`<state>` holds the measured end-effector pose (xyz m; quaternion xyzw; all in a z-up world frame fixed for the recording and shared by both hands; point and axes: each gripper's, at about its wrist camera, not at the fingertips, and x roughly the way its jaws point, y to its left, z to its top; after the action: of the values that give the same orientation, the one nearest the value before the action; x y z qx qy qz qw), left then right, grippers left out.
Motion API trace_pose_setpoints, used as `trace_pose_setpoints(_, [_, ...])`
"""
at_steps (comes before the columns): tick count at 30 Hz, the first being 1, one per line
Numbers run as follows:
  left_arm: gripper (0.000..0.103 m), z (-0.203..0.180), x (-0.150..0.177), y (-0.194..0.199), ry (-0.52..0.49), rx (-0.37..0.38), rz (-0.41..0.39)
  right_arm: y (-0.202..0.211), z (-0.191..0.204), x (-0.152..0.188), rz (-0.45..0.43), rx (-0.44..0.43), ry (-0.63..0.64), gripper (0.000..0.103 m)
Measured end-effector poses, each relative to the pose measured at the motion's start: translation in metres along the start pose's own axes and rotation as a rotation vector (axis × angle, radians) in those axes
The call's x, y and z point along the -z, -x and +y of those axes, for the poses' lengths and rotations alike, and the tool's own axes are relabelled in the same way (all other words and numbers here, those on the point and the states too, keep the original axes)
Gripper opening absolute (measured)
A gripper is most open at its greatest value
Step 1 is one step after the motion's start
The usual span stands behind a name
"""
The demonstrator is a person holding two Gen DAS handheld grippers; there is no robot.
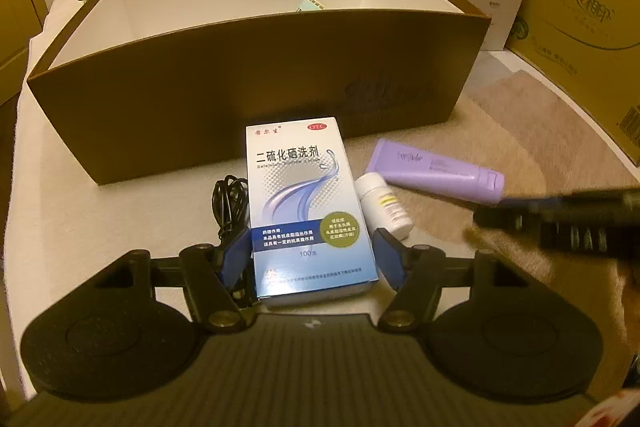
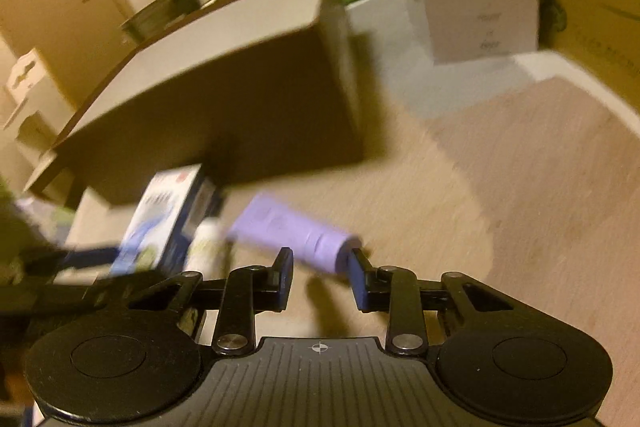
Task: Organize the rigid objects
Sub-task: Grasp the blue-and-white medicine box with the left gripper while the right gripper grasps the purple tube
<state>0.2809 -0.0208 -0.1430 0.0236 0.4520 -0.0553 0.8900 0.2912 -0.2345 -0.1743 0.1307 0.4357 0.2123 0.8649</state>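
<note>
Left wrist view: we saw left gripper (image 1: 312,259) straddling blue-white carton (image 1: 308,203), fingers (image 1: 234,259) spread, not clearly pressing its sides. Carton lay flat before brown box (image 1: 256,99). White bottle (image 1: 384,207) just right of carton, purple tube (image 1: 436,173) beyond it, black cable (image 1: 230,203) left of carton. Right gripper (image 1: 560,223) blurred at tube's cap.

Right wrist view: we saw right gripper (image 2: 320,267) clamped on tube (image 2: 296,233) cap end, tube lying on tan mat (image 2: 520,187).
</note>
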Motion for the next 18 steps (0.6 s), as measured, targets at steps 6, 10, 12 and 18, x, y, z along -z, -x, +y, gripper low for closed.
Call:
trace_pose_setpoints(6, [0.065, -0.002, 0.005, 0.005, -0.010, -0.001, 0.013, 0.005, 0.027, 0.012, -0.005, 0.063, 0.088, 0.034])
trace_pose_setpoints(10, [0.066, -0.002, 0.001, 0.002, -0.022, -0.004, 0.004, 0.001, 0.034, 0.005, -0.033, 0.146, 0.183, 0.052])
trace_pose_setpoints(12, [0.065, -0.002, -0.004, -0.002, -0.030, -0.008, 0.002, -0.004, 0.034, -0.002, -0.041, 0.146, 0.213, 0.056])
trace_pose_setpoints(18, [0.066, -0.001, -0.011, -0.013, -0.044, -0.013, 0.007, -0.026, 0.034, -0.013, -0.017, 0.141, 0.312, 0.057])
